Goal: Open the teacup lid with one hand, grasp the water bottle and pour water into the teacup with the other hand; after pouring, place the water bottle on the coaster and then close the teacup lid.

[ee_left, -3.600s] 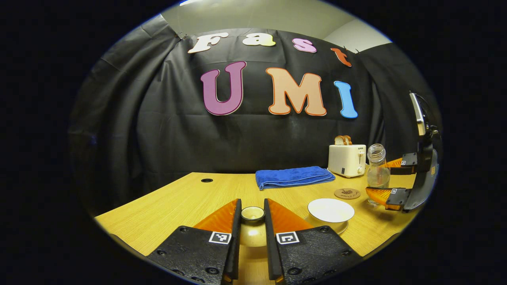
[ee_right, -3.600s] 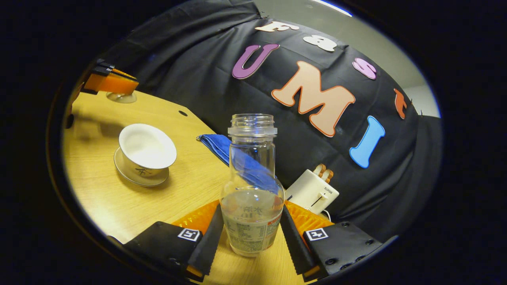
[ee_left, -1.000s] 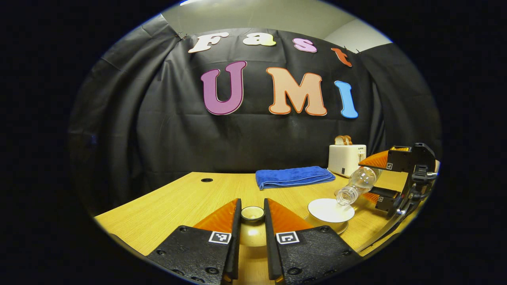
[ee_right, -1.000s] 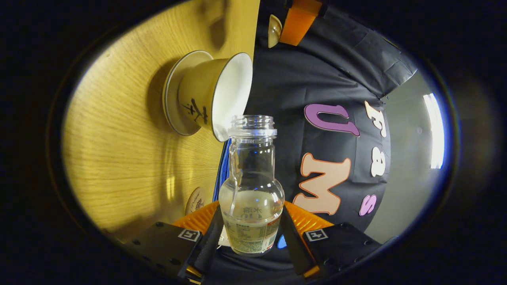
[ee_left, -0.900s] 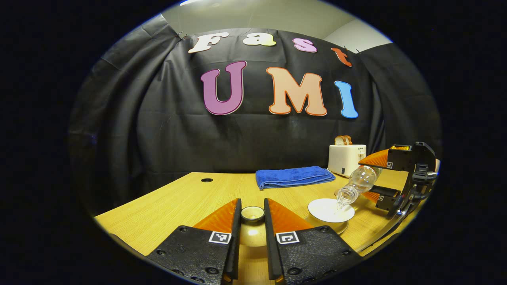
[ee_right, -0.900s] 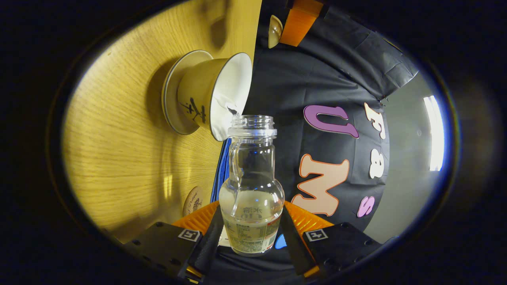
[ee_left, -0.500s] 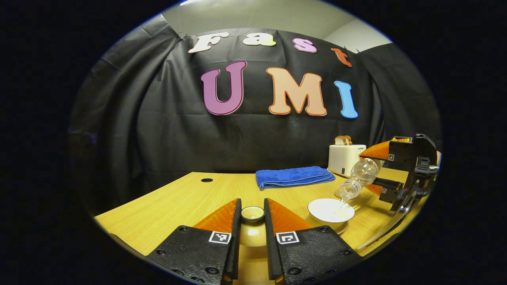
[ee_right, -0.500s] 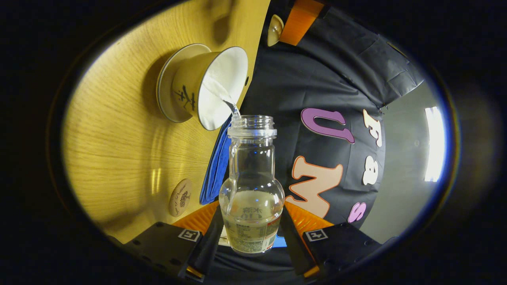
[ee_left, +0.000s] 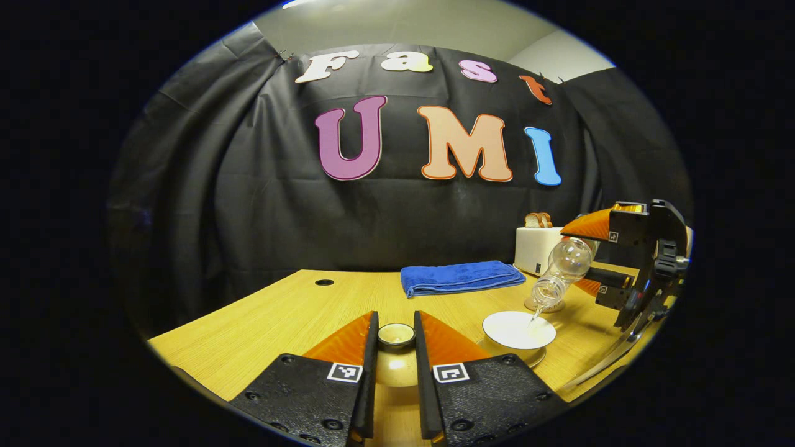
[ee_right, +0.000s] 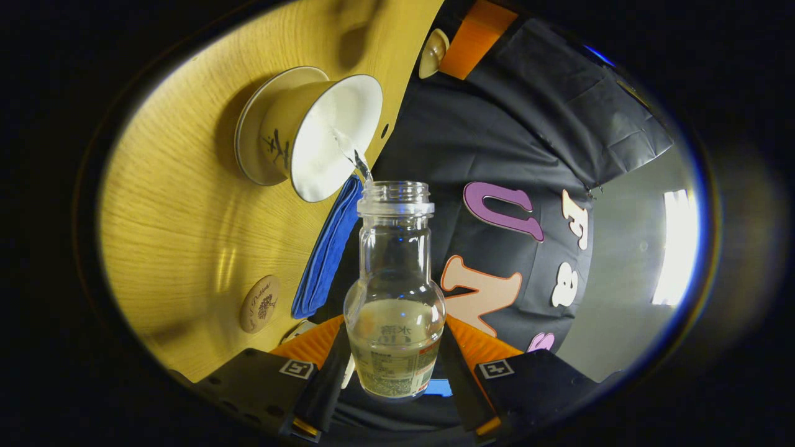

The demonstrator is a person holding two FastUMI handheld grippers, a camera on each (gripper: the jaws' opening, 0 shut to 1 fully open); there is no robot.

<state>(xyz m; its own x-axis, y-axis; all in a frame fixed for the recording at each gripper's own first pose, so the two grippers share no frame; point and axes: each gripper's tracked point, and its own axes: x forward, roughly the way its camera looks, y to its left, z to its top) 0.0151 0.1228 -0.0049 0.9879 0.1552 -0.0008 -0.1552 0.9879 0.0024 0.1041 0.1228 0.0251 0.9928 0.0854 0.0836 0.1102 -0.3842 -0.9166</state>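
My left gripper (ee_left: 395, 349) is shut on the knob of the beige teacup lid (ee_left: 396, 357), held low over the table. To its right stands the white teacup (ee_left: 518, 330) on its saucer, uncovered. My right gripper (ee_right: 392, 366) is shut on the clear water bottle (ee_right: 395, 292). The bottle (ee_left: 561, 271) is tipped mouth-down over the teacup (ee_right: 317, 136), and a thin stream of water runs from its mouth into the cup. The round brown coaster (ee_right: 259, 304) lies on the table beyond the cup, partly hidden behind the bottle's mouth in the left gripper view.
A folded blue towel (ee_left: 459, 277) lies at the back of the wooden table (ee_left: 273, 316). A white toaster (ee_left: 539, 249) with bread in it stands at the back right. A small round hole (ee_left: 323, 282) sits in the tabletop at the back left.
The right gripper lifted the bottle off the table, swung it over the teacup and tipped it steadily further; water began running into the cup. The left gripper and lid have stayed put.
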